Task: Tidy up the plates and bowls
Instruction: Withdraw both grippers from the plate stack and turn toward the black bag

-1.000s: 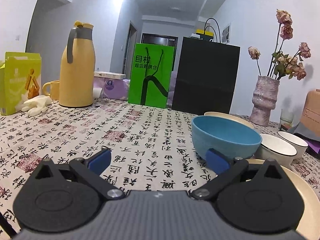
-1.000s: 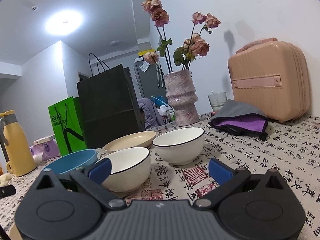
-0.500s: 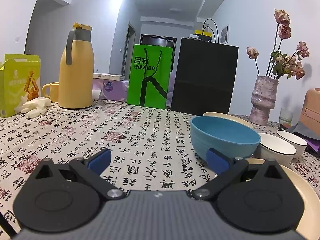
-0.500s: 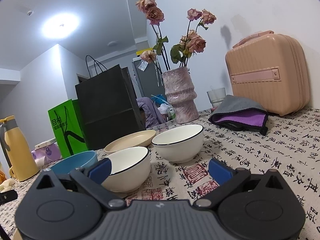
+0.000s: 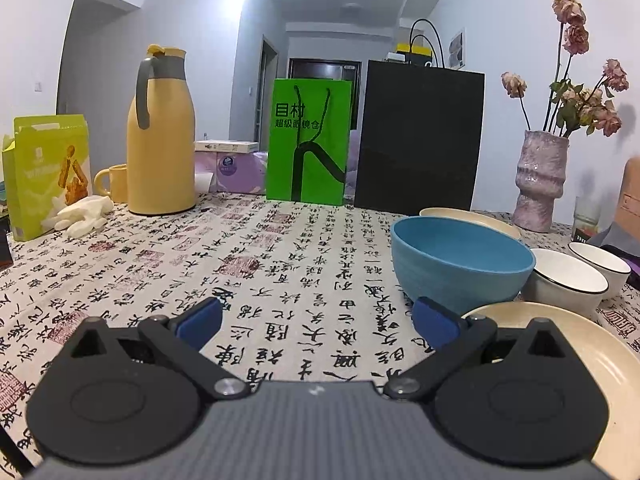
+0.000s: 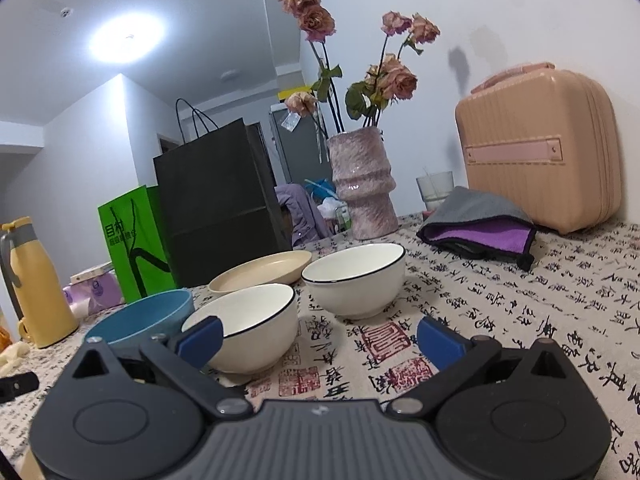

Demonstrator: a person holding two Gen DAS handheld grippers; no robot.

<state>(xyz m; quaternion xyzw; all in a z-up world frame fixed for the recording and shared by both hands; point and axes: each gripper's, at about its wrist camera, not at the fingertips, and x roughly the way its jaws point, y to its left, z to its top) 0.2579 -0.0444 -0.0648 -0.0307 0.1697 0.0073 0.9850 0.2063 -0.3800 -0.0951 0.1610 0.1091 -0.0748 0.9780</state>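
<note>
A blue bowl (image 5: 460, 262) stands on the printed tablecloth, just beyond and right of my open left gripper (image 5: 318, 320). A cream plate (image 5: 560, 340) lies at the near right, partly under that gripper's right finger. Two white bowls with black rims (image 5: 568, 280) (image 5: 604, 264) sit right of the blue bowl, and a second cream plate (image 5: 472, 216) lies behind it. In the right wrist view, my open right gripper (image 6: 320, 340) hovers before the nearer white bowl (image 6: 248, 328), beside the farther white bowl (image 6: 356, 280), the blue bowl (image 6: 144, 316) and the far cream plate (image 6: 260, 272). Both grippers hold nothing.
A yellow thermos (image 5: 160, 136), mug, snack box (image 5: 44, 172) and white gloves sit at the back left. Green (image 5: 308, 140) and black paper bags (image 5: 416, 140) stand behind. A vase of dried roses (image 6: 360, 184), folded cloth (image 6: 480, 228) and pink case (image 6: 540, 148) occupy the right.
Both views have shifted slightly; the right gripper has edged a little closer to the white bowls. Nothing on the table moved and both grippers stay open.
</note>
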